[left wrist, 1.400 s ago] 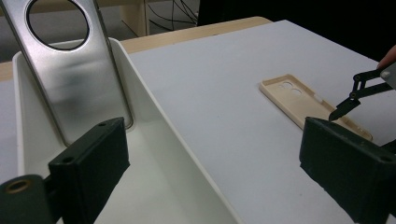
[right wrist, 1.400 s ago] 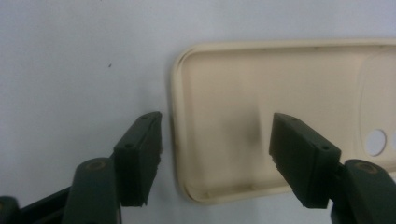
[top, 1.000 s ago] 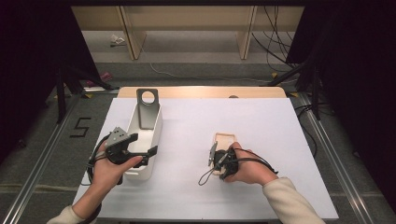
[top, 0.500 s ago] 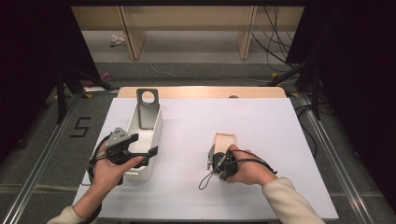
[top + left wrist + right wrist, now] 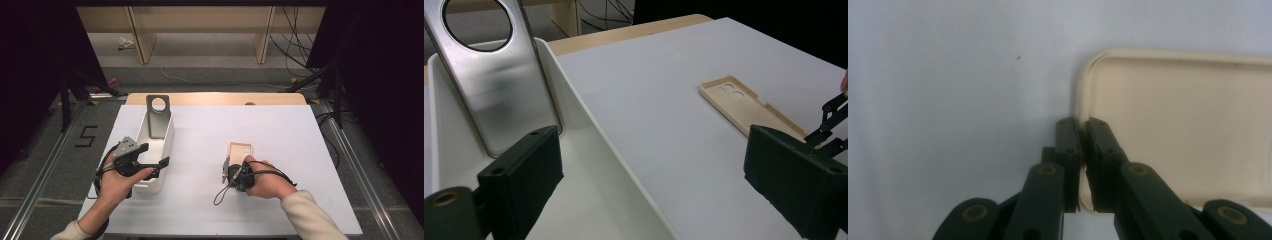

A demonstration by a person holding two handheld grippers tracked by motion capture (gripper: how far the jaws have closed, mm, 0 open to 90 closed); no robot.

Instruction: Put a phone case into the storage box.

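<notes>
A cream phone case (image 5: 241,149) lies hollow side up on the white table, with its camera holes at the far end (image 5: 749,105). My right gripper (image 5: 231,168) is at its near end. Its jaws have just been closing, and they now pinch the case's rim (image 5: 1188,130) at a corner, so the right gripper (image 5: 1082,131) is shut on it. My left gripper (image 5: 155,155) hovers over the front of a white bin (image 5: 168,140) and is open wide (image 5: 654,150). One jaw sits inside the bin (image 5: 589,135) and the other over the table. A metal stand (image 5: 159,117) with a round hole leans in the bin's far end (image 5: 494,85).
The white tabletop (image 5: 290,130) has a wooden strip (image 5: 215,98) along its far edge. Dark floor, rails and cables surround the table. Wooden shelf legs (image 5: 140,35) stand behind it.
The right gripper's jaws have drawn together onto the near end of the phone case. Both hands have stayed where they were.
</notes>
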